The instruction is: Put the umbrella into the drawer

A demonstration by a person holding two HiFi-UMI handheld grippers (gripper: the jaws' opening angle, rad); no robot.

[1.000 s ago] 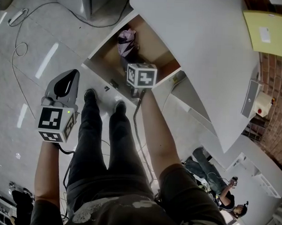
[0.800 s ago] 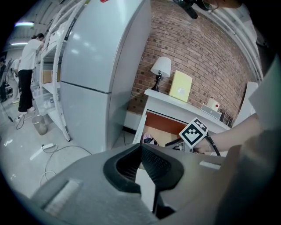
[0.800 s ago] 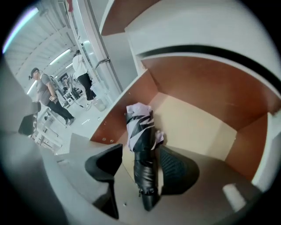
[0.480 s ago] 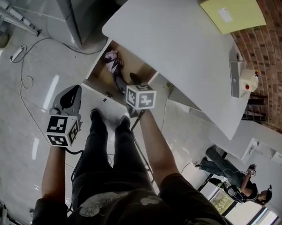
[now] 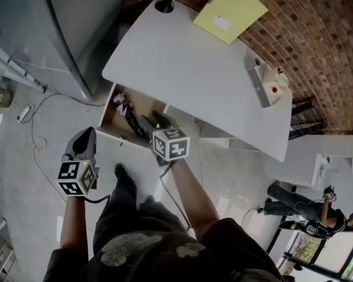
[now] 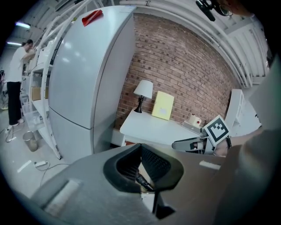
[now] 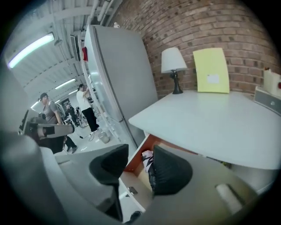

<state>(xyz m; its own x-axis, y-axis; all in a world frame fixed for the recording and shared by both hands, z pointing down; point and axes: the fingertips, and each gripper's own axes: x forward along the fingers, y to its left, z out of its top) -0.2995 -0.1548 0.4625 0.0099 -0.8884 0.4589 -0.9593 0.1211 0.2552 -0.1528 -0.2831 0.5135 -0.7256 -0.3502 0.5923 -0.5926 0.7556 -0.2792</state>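
Observation:
The umbrella (image 5: 123,106), pink-purple cloth with a black end, lies inside the open wooden drawer (image 5: 115,133) under the white table (image 5: 185,68). My right gripper (image 5: 151,119) hangs above the drawer's front. Its jaws are closing with nothing between them, and the umbrella (image 7: 148,161) shows far below through the gap of the right gripper (image 7: 139,151). My left gripper (image 5: 86,135) is over the floor left of the drawer, its tips together and holding nothing. In the left gripper view the left gripper (image 6: 140,147) points toward the table and the drawer.
A tall grey fridge (image 5: 70,30) stands left of the table. A lamp (image 7: 172,61), a yellow folder (image 5: 230,15) and a white box with a red button (image 5: 265,83) sit on the table. Cables (image 5: 27,112) trail on the floor. A person (image 5: 313,209) stands at right.
Both grippers have risen well above the floor, the right one lifting away from the drawer. The umbrella stays lying in the drawer. More of the table and brick wall has come into view.

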